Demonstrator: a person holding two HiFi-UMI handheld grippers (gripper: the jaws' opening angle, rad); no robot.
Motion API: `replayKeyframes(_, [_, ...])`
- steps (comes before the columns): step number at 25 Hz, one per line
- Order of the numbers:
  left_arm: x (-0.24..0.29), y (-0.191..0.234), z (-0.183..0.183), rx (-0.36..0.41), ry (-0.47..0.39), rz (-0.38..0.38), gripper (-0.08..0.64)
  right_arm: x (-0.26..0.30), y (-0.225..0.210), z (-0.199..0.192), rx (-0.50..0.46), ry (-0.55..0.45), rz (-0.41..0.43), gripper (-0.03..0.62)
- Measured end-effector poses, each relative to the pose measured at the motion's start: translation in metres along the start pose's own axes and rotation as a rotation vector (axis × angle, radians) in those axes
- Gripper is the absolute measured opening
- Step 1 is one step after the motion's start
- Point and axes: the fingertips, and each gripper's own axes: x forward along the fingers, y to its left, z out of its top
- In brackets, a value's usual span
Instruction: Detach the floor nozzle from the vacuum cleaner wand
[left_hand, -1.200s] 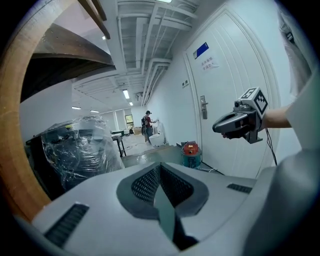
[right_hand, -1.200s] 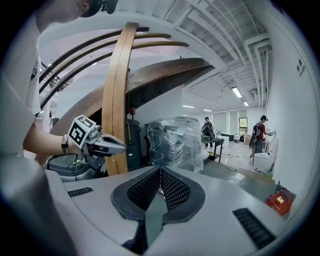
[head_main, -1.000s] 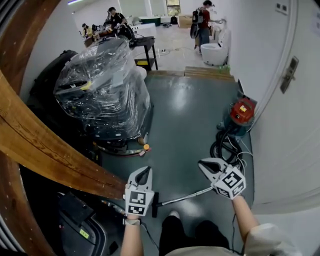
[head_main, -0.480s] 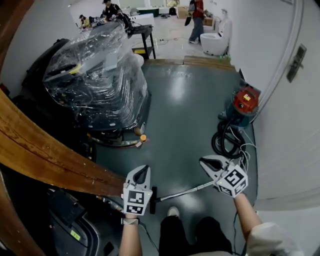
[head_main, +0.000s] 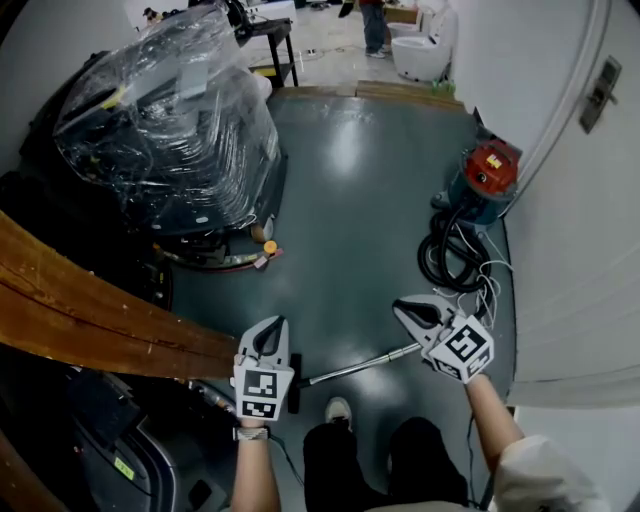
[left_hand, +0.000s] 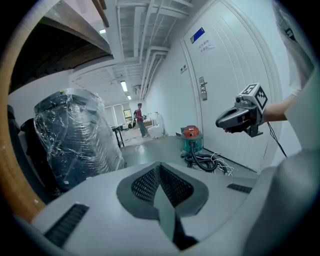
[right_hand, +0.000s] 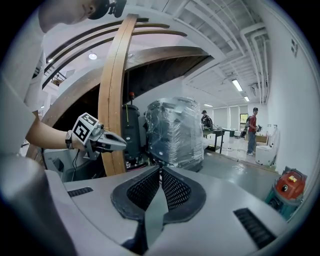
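Step in hand: approach, nothing gripped yet.
- Black floor nozzle (head_main: 294, 384): on the grey-green floor (head_main: 350, 230), still joined to the thin chrome wand (head_main: 350, 368).
- My left gripper (head_main: 270, 330): pressed together, empty, over the nozzle.
- My right gripper (head_main: 408, 310): pressed together, empty, over the wand's end farthest from the nozzle.

Next, I judge: spread both, clamp nozzle and wand, pull apart.

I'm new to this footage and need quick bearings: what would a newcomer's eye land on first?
The big plastic-wrapped machine at upper left of the head view, then the red vacuum cleaner by the white wall at right. Nearer, the left gripper and right gripper, both shut and empty, flank the chrome wand lying on the floor.
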Motion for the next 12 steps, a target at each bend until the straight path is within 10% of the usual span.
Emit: replayKeyframes(12, [0.061, -0.031, -0.133, 0.023, 0.044, -0.032, -0.002, 0.041, 0.005, -0.136, -0.021, -0.013, 0.073, 0.031])
